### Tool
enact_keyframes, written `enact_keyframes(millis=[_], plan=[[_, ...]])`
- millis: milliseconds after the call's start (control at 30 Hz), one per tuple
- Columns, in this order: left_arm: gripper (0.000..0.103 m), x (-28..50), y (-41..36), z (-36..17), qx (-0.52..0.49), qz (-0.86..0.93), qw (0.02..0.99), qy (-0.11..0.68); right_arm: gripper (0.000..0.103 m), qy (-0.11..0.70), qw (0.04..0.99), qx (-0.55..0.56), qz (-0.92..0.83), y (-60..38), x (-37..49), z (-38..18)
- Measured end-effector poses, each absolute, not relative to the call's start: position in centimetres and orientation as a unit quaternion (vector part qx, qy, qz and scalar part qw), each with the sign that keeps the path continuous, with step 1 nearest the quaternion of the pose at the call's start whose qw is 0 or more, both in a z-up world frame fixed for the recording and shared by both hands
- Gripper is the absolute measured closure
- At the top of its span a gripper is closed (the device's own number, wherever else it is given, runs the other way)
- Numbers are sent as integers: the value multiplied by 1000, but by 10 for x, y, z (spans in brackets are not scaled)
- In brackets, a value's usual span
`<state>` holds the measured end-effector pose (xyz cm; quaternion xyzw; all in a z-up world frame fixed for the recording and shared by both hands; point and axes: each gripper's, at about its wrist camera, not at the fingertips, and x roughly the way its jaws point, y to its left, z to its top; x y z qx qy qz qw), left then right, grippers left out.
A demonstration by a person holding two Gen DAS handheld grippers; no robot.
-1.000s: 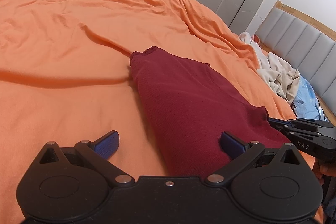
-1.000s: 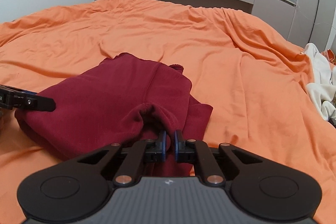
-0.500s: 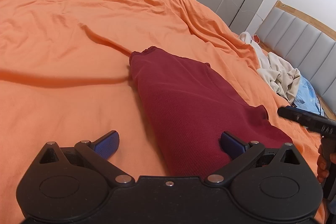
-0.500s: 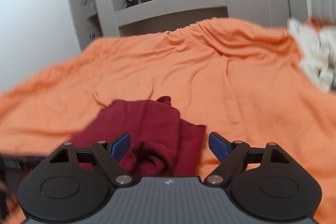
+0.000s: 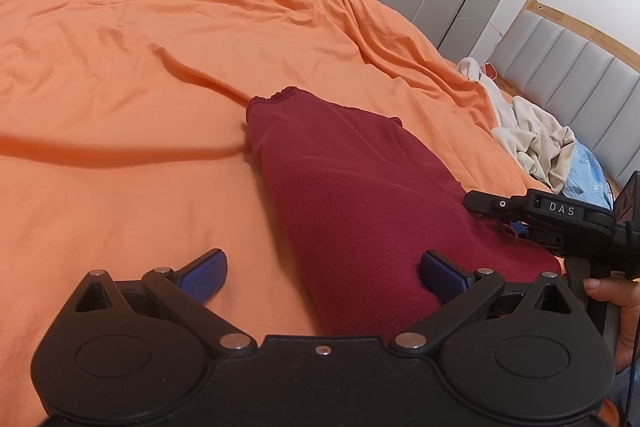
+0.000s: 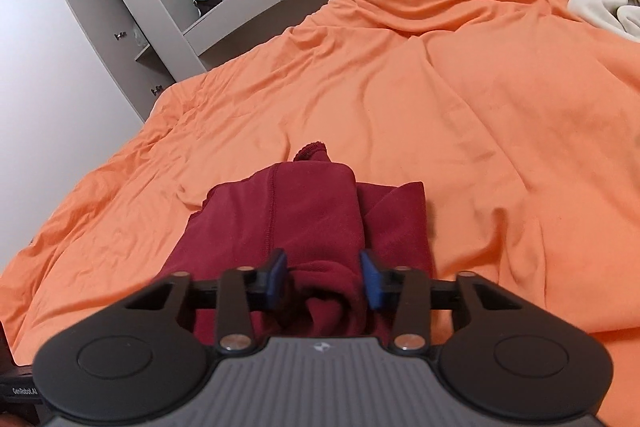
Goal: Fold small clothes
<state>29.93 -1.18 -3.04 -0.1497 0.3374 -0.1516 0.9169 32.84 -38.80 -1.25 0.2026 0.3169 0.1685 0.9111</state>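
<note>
**Maroon garment between both grippers on the bed**

The folded maroon garment (image 5: 360, 195) lies mid-bed on the orange sheet (image 5: 120, 107). The right gripper (image 6: 323, 277), rolled, has its jaws closing around a bunched fold, pads not clearly pressing. The left gripper (image 5: 320, 271) hovers, jaws wide. Pale clothes (image 5: 536, 143) lie at 3 o'clock.

Left gripper (image 5: 322, 273) gapes wide; right gripper (image 6: 322, 277) has just been closing.
</note>
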Motion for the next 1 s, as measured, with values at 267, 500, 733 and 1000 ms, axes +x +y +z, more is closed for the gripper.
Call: enact_keyframes(millis=[267,500,733,1000], plan=[[0,302,-16,-31,-142,-150,917,342,87,274,929,199,147,-390,314,8],[0,313,-24,-27,-151,-179,904,357,87,304,924,198,122,-404,309,5],[0,313,-25,-34,-149,-189,901,361,81,321,923,176,121,-397,310,-1],[0,311,-27,-33,-152,-187,903,357,56,284,930,178,152,-416,269,26]])
